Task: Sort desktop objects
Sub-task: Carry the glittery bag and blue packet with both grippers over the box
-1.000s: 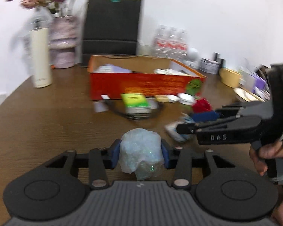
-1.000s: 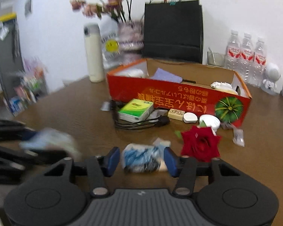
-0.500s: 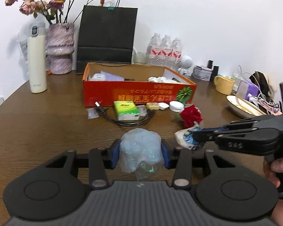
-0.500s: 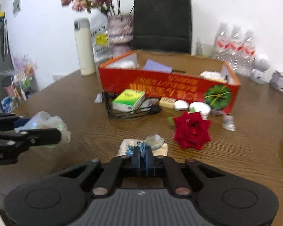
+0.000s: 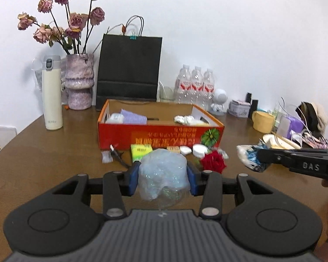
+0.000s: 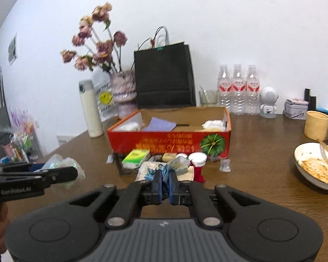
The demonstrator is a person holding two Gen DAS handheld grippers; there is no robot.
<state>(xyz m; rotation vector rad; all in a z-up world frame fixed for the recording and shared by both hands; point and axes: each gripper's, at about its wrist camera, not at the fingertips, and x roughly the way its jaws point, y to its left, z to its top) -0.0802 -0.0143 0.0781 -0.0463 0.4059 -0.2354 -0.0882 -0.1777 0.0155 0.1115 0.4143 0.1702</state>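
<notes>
Brown worktop [image 5: 54,152] carries an orange carton [image 5: 159,134]. Left claw [image 5: 163,178] clamps a crumpled clear bag [image 5: 164,174] and right claw [image 6: 164,182] pinches a blue-and-white wrapper [image 6: 161,168], both short of the carton. Best carry each over the carton's near wall before letting go.

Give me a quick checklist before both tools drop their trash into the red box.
1. Left tool gripping the plastic wad: ok, pads press both sides.
2. Right tool shut on the blue-and-white wrapper: ok.
3. Both loads off the table: ok for the wrapper in the left view; wad cannot tell.
4. Free room in the red box: ok, bare cardboard mid-box.
5. Path to the box: not ok for a low move; rose and green pack lie in front.
</notes>
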